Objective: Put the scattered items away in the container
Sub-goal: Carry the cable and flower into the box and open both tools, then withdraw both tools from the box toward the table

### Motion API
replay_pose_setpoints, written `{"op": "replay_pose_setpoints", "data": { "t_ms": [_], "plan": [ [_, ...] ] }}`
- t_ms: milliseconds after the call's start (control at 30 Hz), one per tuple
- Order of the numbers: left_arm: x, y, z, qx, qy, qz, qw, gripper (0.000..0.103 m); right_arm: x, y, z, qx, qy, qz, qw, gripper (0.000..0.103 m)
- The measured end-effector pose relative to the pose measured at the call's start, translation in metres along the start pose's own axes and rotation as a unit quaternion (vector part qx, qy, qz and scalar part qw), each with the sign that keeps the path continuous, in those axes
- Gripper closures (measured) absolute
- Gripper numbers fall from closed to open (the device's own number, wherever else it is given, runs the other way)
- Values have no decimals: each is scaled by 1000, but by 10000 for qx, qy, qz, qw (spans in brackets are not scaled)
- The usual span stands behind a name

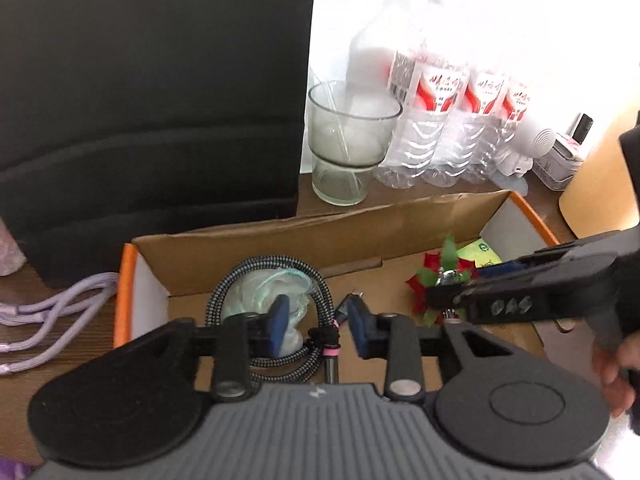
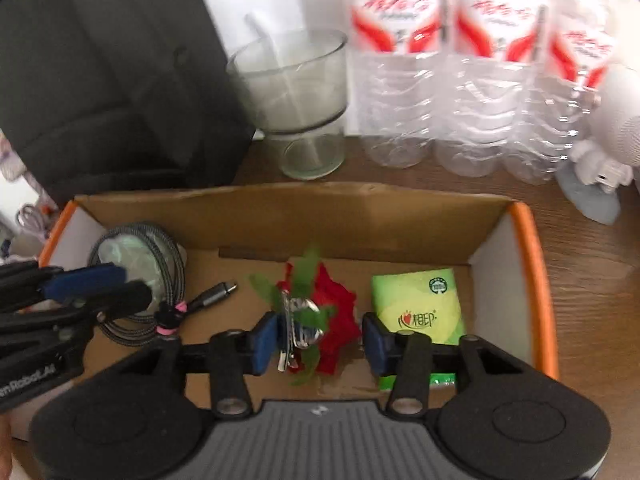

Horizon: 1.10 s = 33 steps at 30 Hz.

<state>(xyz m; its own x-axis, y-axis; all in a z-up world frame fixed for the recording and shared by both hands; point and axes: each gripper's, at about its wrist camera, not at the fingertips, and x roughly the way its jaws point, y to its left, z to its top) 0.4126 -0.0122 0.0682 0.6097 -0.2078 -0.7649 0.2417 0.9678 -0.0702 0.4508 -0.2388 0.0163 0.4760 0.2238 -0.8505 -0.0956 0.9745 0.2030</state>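
Cardboard walls of the box [image 2: 360, 216] already enclosed the braided cable [image 1: 256, 280], the red flower clip [image 2: 332, 304] and the green tissue pack [image 2: 420, 304]. My left gripper [image 1: 316, 328] hung over the cable with its jaws wide and empty; my right gripper [image 2: 320, 340] stood equally wide astride the flower. Outside, the lilac cable [image 1: 48, 320] lay on the table just left of the box's orange edge, running roughly left to right, nearer my left hand, which I judged should fetch it.

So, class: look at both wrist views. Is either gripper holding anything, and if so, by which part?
Nothing is held. The left gripper stands open over the braided cable; the right gripper stands open around the red flower clip in the cardboard box.
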Motion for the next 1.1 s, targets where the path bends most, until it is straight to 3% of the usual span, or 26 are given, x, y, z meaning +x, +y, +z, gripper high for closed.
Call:
{"op": "replay_pose_setpoints", "data": {
  "t_ms": [200,267,433,533,600,667,733,800,867,1100],
  "plan": [
    [-44,-3,8,-247,-24,290,9993,58,-70,-11,3,354,-400,74,9985,43],
    [-59,-3,8,-349,-1,356,9988,45,-94,-12,-2,380,-487,58,9981,41],
    [-93,-13,-3,-334,-23,618,9975,35,-139,-13,-20,335,-550,54,9979,28],
    [-114,-23,-19,-289,-336,804,9958,30,-158,-5,-38,268,-691,24,9972,26],
    [-134,-32,-36,-288,-924,1058,9897,22,-168,3,-52,167,-961,15,9952,25],
    [-155,-43,-62,-264,-1833,1295,9741,18,-184,15,-78,39,-1837,-16,9830,26],
    [-173,-50,-93,-307,-2717,1329,9527,17,-200,27,-113,-285,-3093,-69,9505,25],
    [-182,-54,-113,-320,-3122,1234,9414,17,-208,41,-147,-811,-3917,-95,9164,16],
    [-187,-57,-123,-264,-3261,1209,9372,17,-208,51,-160,-1123,-4009,-158,9091,16],
    [-205,-59,-159,-175,-3257,1442,9342,10,-218,74,-189,-1324,-3987,-375,9067,16]
  ]
}}
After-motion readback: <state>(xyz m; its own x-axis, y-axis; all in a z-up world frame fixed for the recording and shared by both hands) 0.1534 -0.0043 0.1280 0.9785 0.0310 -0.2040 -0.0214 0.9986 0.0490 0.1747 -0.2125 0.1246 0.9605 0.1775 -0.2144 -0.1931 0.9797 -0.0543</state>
